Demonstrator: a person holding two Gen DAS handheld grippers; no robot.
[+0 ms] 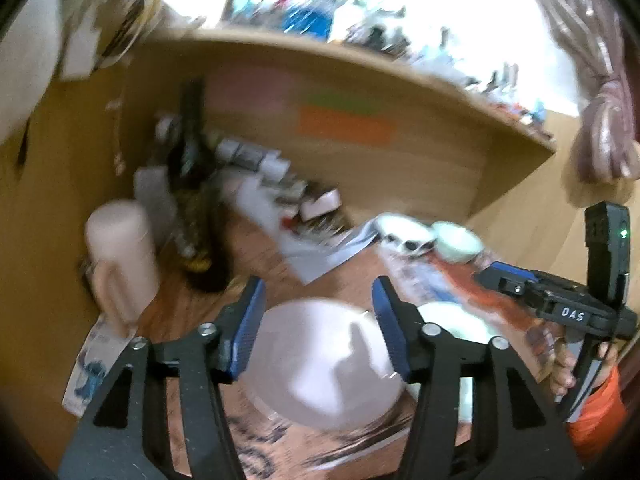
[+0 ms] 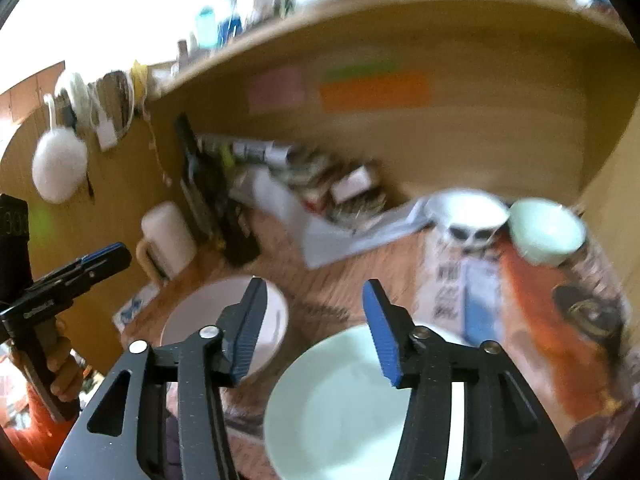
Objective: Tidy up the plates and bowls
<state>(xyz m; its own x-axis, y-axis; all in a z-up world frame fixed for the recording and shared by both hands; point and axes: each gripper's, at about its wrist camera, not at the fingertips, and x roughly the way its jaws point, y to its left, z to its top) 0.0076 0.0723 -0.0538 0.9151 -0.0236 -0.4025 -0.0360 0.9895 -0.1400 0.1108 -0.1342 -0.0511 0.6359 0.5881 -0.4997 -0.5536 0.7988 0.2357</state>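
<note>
Pale green plate [image 2: 340, 404]: seen on the desk, a pink bowl [image 2: 224, 320] just left of it, white bowl [image 2: 466, 210] and green bowl [image 2: 546, 230] well behind it. Nothing is stacked yet. Left gripper [image 1: 318, 320] and right gripper [image 2: 314, 326] are held wide open, empty.

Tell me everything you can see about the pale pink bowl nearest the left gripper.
The pale pink bowl is round, smooth and glossy, probably ceramic or plastic; blur hides finer detail. It sits upright and looks empty, with a shadow across its inside. It rests on the wooden desk, its near side over printed paper. The pale green plate lies close on its right; contact is unclear. The left gripper is open above it, not gripping it. A cream mug stands behind it to the left.
</note>
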